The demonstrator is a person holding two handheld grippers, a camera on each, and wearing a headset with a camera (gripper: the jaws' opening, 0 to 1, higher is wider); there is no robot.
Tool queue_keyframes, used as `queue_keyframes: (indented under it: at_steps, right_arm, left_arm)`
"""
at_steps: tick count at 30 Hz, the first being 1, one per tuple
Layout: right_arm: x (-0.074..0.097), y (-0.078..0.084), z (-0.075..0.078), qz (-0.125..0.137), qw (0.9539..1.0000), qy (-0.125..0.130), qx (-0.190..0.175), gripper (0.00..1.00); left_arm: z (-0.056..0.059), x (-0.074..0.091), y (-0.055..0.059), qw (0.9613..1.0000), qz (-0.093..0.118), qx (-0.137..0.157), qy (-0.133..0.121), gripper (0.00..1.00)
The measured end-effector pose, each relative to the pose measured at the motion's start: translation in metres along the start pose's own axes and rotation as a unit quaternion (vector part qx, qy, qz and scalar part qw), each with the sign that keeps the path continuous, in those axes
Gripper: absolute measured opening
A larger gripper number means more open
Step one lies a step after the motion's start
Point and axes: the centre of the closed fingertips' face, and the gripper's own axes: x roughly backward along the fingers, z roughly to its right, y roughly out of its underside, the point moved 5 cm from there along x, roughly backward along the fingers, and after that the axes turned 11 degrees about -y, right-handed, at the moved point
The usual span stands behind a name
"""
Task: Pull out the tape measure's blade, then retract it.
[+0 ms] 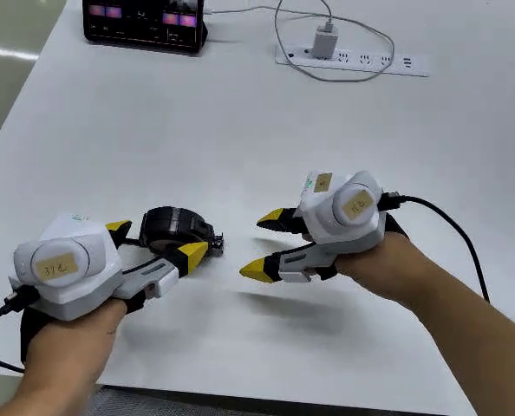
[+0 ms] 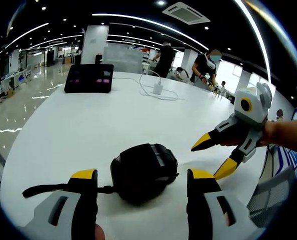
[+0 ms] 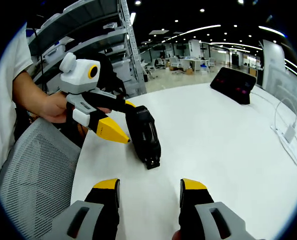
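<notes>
A black tape measure (image 1: pixel 172 227) lies on the white table (image 1: pixel 240 130), its blade tip toward the right. My left gripper (image 1: pixel 156 240) stands open around it, one yellow-tipped jaw on each side with small gaps. In the left gripper view the tape measure (image 2: pixel 143 171) sits between the jaws of my left gripper (image 2: pixel 142 176), and its black strap trails off to the left. My right gripper (image 1: pixel 264 243) hovers open just right of the tape measure, tips pointing at it and holding nothing. In the right gripper view the tape measure (image 3: pixel 146 132) lies ahead of my right gripper (image 3: pixel 149 187).
A dark tablet (image 1: pixel 145 22) stands at the back of the table. A white power strip (image 1: pixel 353 59) with a charger and looped cable lies at the back right. A grey mesh chair (image 3: pixel 33 175) is at the near table edge. People stand in the distance.
</notes>
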Motion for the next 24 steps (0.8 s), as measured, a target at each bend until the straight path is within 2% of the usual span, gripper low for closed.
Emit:
queue_keyframes:
  at_steps: [6,10,24]
  right_arm:
    - [0.013,0.006,-0.005,0.013,0.9997,0.017,-0.012,0.52]
    - [0.021,0.013,-0.009,0.011,0.9995,0.027,-0.014,0.55]
    - [0.047,0.024,-0.017,0.019,0.998,0.057,-0.02,0.64]
  left_arm:
    - [0.003,0.005,-0.005,0.9993,0.011,-0.029,0.019,0.7]
    - [0.005,0.008,-0.007,0.9981,0.016,-0.051,0.03,0.71]
    - [0.001,0.019,-0.008,0.9945,0.023,-0.083,0.059,0.77]
